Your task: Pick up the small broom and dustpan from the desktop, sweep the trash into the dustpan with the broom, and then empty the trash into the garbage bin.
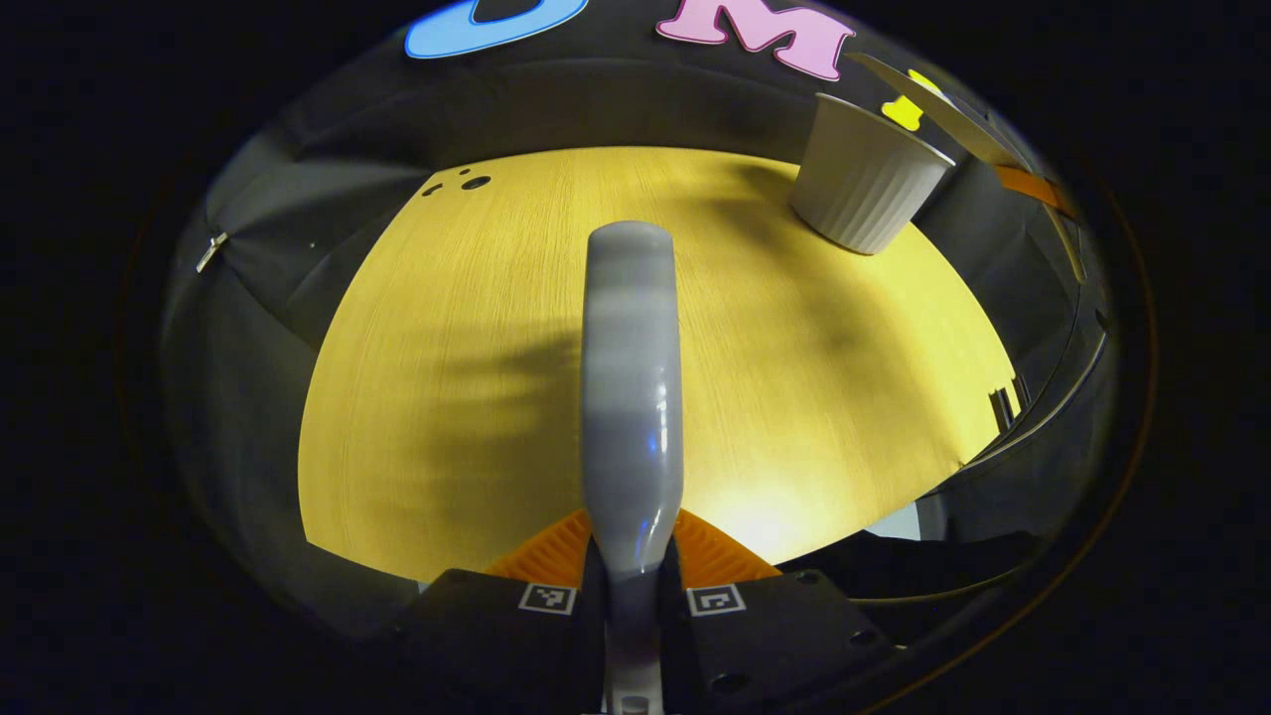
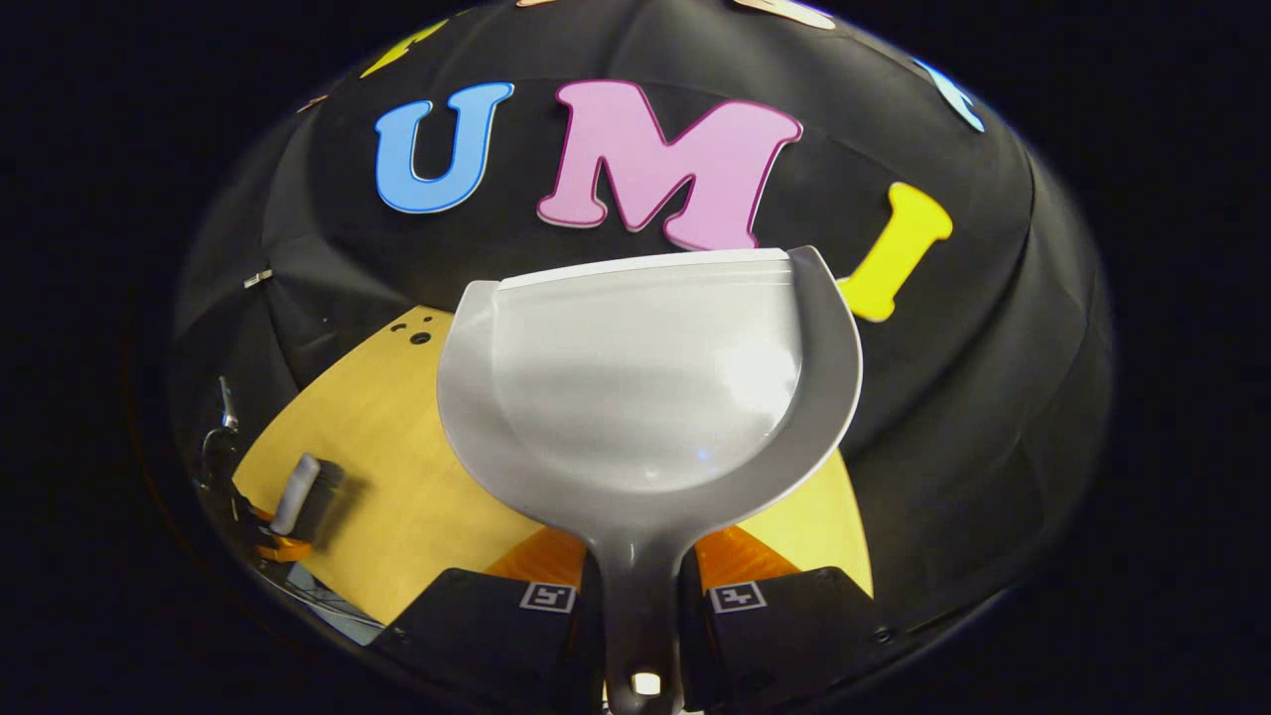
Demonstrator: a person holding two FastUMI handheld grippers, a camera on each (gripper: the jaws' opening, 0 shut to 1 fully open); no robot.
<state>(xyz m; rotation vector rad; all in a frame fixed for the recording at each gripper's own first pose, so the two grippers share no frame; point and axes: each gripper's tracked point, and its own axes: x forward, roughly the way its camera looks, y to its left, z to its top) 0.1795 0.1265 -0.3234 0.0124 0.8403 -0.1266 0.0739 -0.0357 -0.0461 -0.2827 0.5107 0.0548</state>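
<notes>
Fingers pinch the broom (image 1: 632, 397) and dustpan (image 2: 645, 397) above the yellow wooden desktop (image 1: 447, 397), white bin (image 1: 866, 184) behind.

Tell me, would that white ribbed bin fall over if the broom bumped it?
Probably, with a firm bump. The garbage bin looks like thin plastic, so likely light. It narrows toward its base on the desktop, so it seems tippy. A gentle nudge might only slide it on the smooth wood.
</notes>
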